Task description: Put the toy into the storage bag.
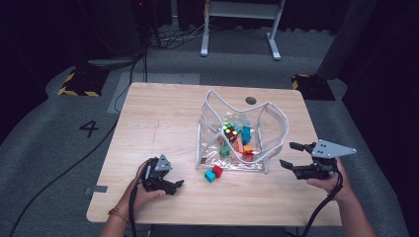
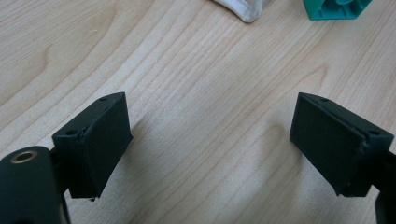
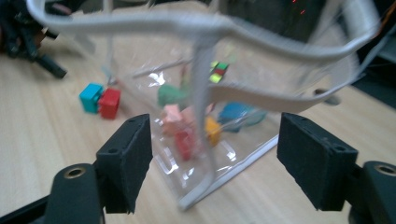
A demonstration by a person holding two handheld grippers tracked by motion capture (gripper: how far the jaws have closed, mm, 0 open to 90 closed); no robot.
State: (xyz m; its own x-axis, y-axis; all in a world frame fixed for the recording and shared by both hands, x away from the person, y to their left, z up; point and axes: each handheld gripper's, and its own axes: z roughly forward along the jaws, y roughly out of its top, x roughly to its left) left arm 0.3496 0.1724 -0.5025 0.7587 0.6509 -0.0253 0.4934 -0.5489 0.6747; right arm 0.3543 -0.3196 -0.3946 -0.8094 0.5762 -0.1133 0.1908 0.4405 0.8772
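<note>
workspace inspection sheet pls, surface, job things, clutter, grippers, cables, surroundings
surface: light wooden table, with a round hole near the far edge
job's things: clear bag with white trim standing open, holding a puzzle cube and coloured blocks; teal block and red block touching on the table in front of it
clutter: nothing seen
grippers: left gripper low at the table, open, empty; right gripper open beside the bag, empty
cables: a black cable trails from the right gripper
surroundings: grey floor, white frame behind
</note>
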